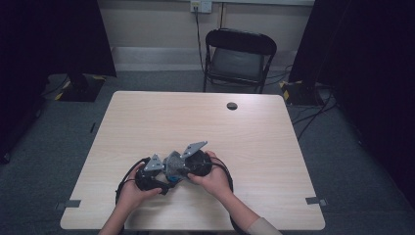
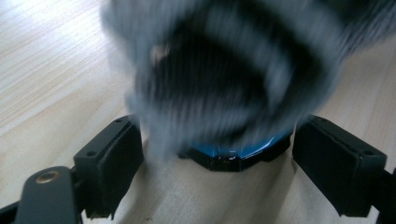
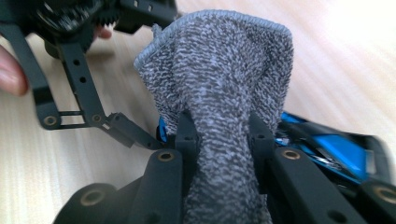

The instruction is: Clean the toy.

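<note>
Right gripper pinches grey cloth; left gripper gapes, cloth apparently blurred there.

The high view looked forward and down from above onto the pale wooden table. Each gripper view sat low, very close behind its own black jaws. Both shared the mottled grey knitted cloth and a blue-and-black object.
</note>
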### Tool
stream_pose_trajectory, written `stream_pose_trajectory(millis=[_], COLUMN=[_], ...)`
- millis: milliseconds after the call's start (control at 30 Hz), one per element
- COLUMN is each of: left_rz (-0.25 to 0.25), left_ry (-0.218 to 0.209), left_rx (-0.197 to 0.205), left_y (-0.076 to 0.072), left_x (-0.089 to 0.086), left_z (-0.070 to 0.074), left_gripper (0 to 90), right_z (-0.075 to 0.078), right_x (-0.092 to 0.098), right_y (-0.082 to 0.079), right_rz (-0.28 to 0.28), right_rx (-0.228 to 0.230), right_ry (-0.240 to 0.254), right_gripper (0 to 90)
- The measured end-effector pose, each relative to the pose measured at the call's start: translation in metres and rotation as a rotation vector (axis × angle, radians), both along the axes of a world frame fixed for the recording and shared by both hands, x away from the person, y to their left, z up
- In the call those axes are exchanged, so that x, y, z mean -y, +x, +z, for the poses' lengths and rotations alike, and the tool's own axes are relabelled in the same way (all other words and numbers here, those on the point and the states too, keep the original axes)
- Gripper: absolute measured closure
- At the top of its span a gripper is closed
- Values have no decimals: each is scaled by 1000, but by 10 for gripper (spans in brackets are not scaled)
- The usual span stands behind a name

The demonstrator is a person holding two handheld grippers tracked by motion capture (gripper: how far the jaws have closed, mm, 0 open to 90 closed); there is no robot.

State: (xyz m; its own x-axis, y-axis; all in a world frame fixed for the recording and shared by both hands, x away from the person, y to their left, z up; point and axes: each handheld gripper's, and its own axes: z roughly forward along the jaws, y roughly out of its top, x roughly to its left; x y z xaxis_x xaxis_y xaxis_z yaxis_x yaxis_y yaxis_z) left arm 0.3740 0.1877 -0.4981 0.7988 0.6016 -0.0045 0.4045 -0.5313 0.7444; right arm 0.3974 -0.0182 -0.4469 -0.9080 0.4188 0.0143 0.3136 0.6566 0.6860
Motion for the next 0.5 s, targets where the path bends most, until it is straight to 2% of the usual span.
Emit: stream_pose_trajectory(millis=[167, 333, 433, 500], left_rz=[-8, -29, -32, -34], left_ry=[-36, -11, -4, 0], left_rx=[-9, 0, 6, -6], left_y=[-1, -1, 0, 0], left_x=[-1, 2, 2, 2], left_z=[1, -1, -1, 0], left_gripper=[224, 268, 269, 269], right_z=[-3, -2, 1, 1], right_x=[-1, -1, 5, 8], right_y=[-1, -2, 1, 2], right_rz=[7, 21, 11, 2], right_rx=[6, 39, 41, 39], right_ry=[-11, -59, -56, -57], right_gripper=[726, 725, 725, 725])
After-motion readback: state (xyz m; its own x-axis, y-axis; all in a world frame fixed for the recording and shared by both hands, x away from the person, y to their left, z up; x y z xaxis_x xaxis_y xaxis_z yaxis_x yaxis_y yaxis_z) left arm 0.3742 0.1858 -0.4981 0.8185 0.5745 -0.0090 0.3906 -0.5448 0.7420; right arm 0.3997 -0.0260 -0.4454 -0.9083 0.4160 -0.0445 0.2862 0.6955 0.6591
